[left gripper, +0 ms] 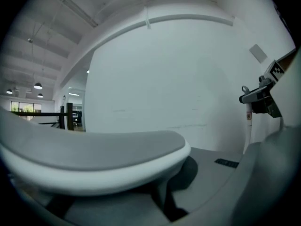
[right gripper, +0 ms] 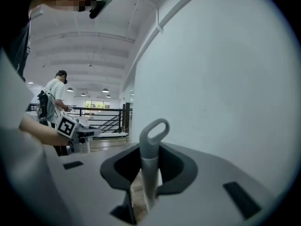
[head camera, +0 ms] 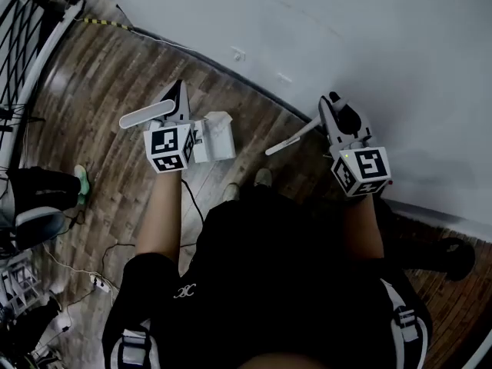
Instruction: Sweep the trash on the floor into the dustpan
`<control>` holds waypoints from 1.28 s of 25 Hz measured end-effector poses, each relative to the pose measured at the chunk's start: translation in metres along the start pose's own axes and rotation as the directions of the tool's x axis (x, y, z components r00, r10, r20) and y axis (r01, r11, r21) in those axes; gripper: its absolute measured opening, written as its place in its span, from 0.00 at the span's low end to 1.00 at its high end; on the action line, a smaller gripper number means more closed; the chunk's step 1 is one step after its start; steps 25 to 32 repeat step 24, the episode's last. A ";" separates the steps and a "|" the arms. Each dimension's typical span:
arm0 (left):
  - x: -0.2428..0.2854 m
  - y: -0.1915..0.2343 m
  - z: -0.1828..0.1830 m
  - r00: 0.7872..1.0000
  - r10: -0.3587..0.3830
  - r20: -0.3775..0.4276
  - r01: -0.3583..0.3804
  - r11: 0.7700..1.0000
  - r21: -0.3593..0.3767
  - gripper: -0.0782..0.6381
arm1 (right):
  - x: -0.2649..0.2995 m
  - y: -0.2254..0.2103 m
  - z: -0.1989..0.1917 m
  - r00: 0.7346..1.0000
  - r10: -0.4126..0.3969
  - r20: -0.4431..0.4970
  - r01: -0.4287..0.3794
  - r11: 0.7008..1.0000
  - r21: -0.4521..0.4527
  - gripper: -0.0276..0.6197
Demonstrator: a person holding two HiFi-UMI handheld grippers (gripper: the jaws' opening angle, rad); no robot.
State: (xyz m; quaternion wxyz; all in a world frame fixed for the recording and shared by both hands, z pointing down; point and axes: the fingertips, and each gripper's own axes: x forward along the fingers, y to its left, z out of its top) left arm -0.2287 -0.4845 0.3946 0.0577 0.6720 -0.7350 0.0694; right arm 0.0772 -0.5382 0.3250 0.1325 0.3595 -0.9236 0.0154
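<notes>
Head view, nearest first: operator's torso in black clothing [head camera: 277,283] fills 6 o'clock, both bare forearms reaching up-frame. Left gripper [head camera: 176,108] sits at 10 o'clock from the torso, with its marker cube nearest the camera. Its jaws are clamped on the flat white dustpan handle [head camera: 146,115], which sticks out toward 9 o'clock. In the left gripper view that handle spans the lower frame from 9 o'clock to centre and lies against the jaws. The white dustpan [head camera: 215,138] is just beside this gripper at its 3 o'clock, over the wood-plank floor [head camera: 108,75]; contact with the floor cannot be judged. Right gripper [head camera: 329,118] is at 1 o'clock from the torso, jaws closed on the thin pale broom handle [head camera: 292,139], which runs down toward 8 o'clock. The right gripper view confirms this: the grey shaft stands upright between the closed jaws and ends in a hanging loop [right gripper: 155,128]. The broom head cannot be made out. Grippers are well apart, each visible in the other's view. Farther out: loose cables [head camera: 84,271] on the floor at 7 o'clock, a black railing [head camera: 31,29] at 10 o'clock, and a white wall [head camera: 346,37] from 12 to 3 o'clock. A second person in a white top [right gripper: 54,91] stands far off.
</notes>
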 end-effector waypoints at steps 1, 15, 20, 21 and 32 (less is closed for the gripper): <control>-0.001 -0.008 0.006 1.000 -0.002 -0.006 0.002 1.000 0.006 0.10 | -0.005 -0.009 -0.007 1.000 -0.023 -0.010 0.023 1.000 0.006 0.18; 0.019 -0.101 0.059 0.986 -0.169 -0.014 0.170 0.983 0.067 0.10 | -0.039 -0.089 -0.064 0.974 -0.221 -0.051 0.227 0.962 0.151 0.18; 0.015 -0.121 0.068 0.975 -0.224 -0.009 0.224 0.973 0.055 0.10 | -0.045 -0.082 -0.054 0.978 -0.207 -0.035 0.209 0.963 0.169 0.18; 0.012 -0.121 0.072 0.973 -0.232 -0.005 0.231 0.971 0.052 0.10 | -0.046 -0.078 -0.049 0.979 -0.203 -0.030 0.206 0.965 0.162 0.18; 0.011 -0.121 0.080 0.969 -0.247 0.006 0.247 0.968 0.042 0.10 | -0.045 -0.070 -0.038 0.981 -0.192 -0.018 0.193 0.971 0.144 0.18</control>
